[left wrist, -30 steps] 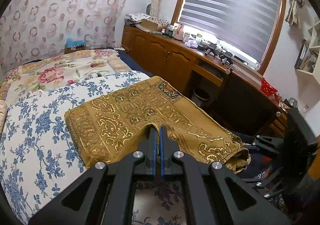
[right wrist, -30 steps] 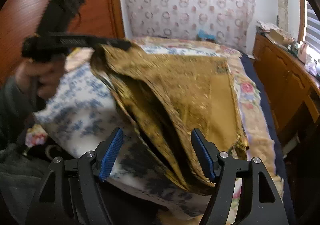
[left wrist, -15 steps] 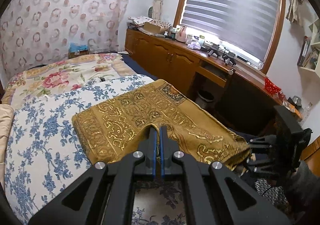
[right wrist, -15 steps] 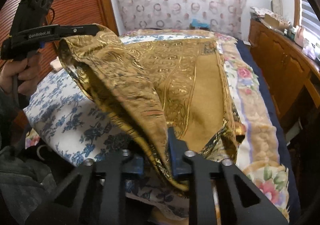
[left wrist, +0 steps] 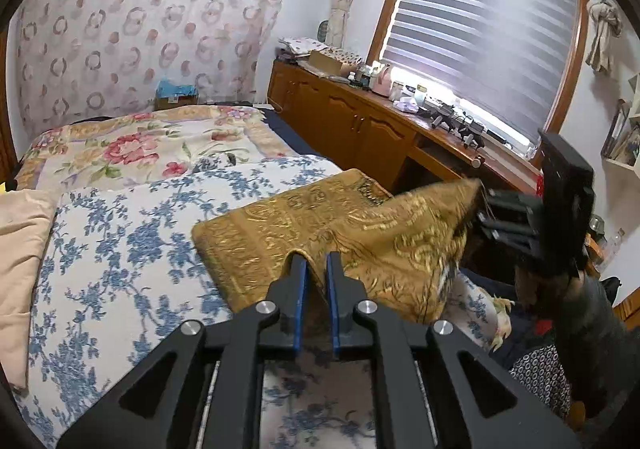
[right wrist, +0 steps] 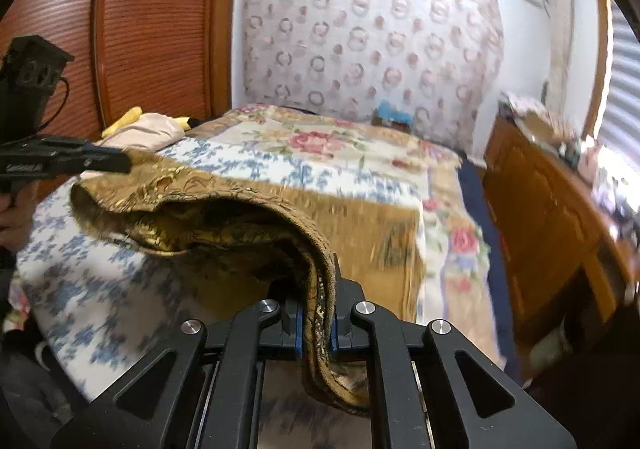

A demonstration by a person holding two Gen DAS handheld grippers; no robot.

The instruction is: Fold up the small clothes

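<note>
A gold brocade cloth lies on the bed's near part, its front edge lifted. My left gripper is shut on the cloth's near left corner; it also shows at the left of the right wrist view. My right gripper is shut on the near right corner, the cloth arching between the two grippers. The right gripper also shows in the left wrist view, holding its corner raised above the bed edge.
The bed has a blue-flowered sheet and a rose-patterned quilt behind it. A beige pillow lies at left. A wooden cabinet with clutter runs along the right under the window. A wooden wardrobe stands at left.
My right gripper has shut on the cloth's right corner and lifted it. Both grippers have moved forward over the bed, carrying the front edge toward the far side.
</note>
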